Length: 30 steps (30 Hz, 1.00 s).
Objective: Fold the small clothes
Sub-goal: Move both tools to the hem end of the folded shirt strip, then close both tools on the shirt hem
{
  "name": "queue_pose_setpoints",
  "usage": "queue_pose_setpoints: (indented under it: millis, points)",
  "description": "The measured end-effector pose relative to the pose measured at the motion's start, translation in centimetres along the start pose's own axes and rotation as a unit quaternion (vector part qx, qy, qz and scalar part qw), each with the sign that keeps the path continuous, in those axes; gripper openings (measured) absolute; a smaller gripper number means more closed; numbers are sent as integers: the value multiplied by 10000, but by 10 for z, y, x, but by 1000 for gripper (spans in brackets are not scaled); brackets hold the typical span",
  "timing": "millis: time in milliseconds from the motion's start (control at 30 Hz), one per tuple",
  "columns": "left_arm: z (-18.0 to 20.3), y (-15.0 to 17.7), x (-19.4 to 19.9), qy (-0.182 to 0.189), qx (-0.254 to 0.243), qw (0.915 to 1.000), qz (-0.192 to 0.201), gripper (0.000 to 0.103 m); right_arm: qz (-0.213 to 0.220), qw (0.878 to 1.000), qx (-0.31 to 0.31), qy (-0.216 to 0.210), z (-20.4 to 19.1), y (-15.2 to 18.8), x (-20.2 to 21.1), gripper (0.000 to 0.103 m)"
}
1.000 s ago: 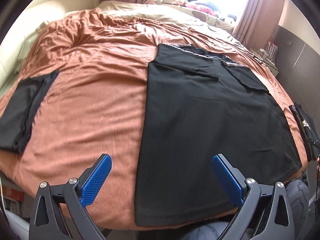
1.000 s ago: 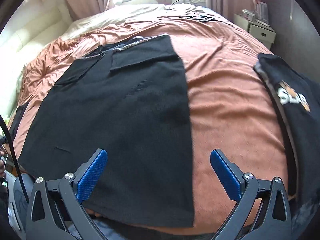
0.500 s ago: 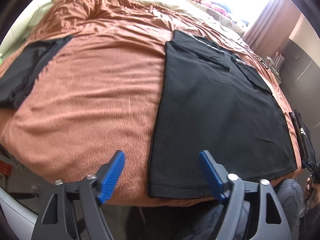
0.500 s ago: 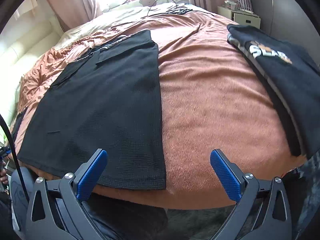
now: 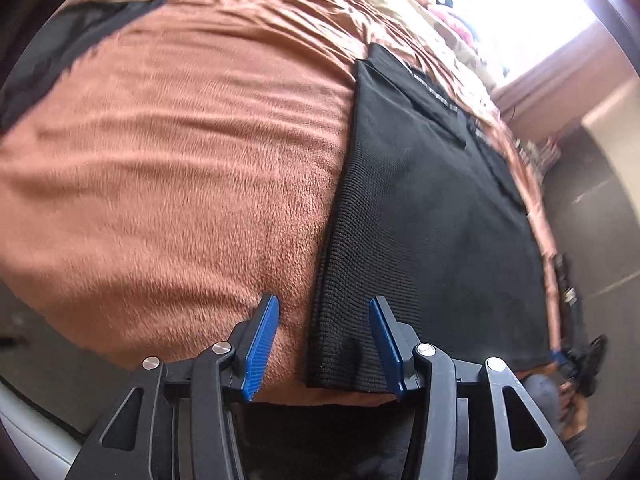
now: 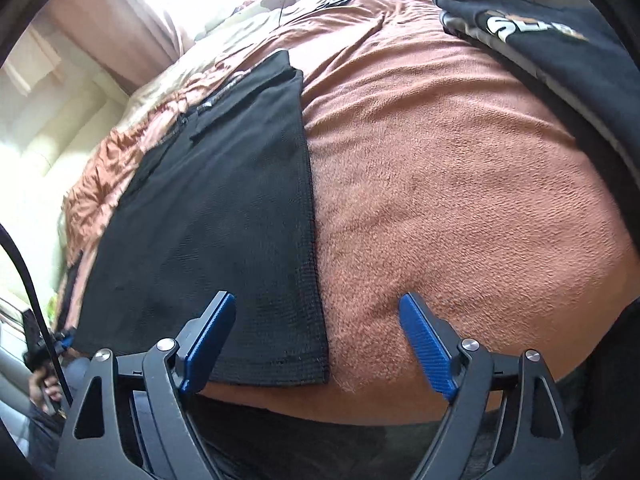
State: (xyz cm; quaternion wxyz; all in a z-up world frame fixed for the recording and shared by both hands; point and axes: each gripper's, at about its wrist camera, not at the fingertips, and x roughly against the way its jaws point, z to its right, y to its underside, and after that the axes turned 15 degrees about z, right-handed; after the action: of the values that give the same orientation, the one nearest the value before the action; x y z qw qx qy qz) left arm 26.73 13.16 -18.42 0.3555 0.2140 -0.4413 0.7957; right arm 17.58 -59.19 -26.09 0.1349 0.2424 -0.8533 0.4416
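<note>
Two grippers: both low at the near hem of the black garment (image 5: 432, 216), one at each bottom corner, and here comes the grab!
Garment: laid flat and lengthwise on the rust-coloured bedspread (image 5: 180, 160), sleeves already turned in at the far end, hem at the near edge of the bed.
Left gripper (image 5: 323, 320): blue fingers closing, straddling the garment's left bottom corner; one pad sits over bare bedspread, the other over black cloth. Cloth lies between the jaws, but the pads are not pressing on it yet.
Right gripper (image 6: 318, 322): fingers spread wide and just starting to close, astride the right bottom corner; nothing pinched here either.
Step in hand: by my reading, taking hold of both hem corners for the bottom-to-top fold.
Next move: each pinch needs to catch every layer at its corner, not just the top one; then both sides lift together and carry the hem evenly towards the collar so the edges line up.
Watch out: the plush bedspread could get nipped along with the cloth.
Neighbours: a printed dark garment (image 6: 552, 40) at the right, another dark piece (image 5: 60, 52) at the far left, both well apart.
</note>
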Motion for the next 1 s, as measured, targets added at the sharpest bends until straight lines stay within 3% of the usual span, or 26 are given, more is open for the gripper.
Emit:
queue_pose_setpoints:
  millis: [167,433,833,900,1000]
  points:
    - [-8,9,6,281,427,9987,-21,49,-10,9989,-360,-309,10,0,-7,81]
    - [-11,13,14,454,621,9970,-62,49,-51,9937,-843,-742,20,14,-9,78]
    - [-16,21,14,803,1020,9915,-11,49,73,9735,-1750,-1472,40,39,-18,77]
    - [-17,21,13,835,1111,9903,30,49,80,9739,-1745,-1449,39,40,-23,71]
    - [-18,23,13,980,1294,9866,142,49,39,9784,-1674,-1210,38,37,-31,51]
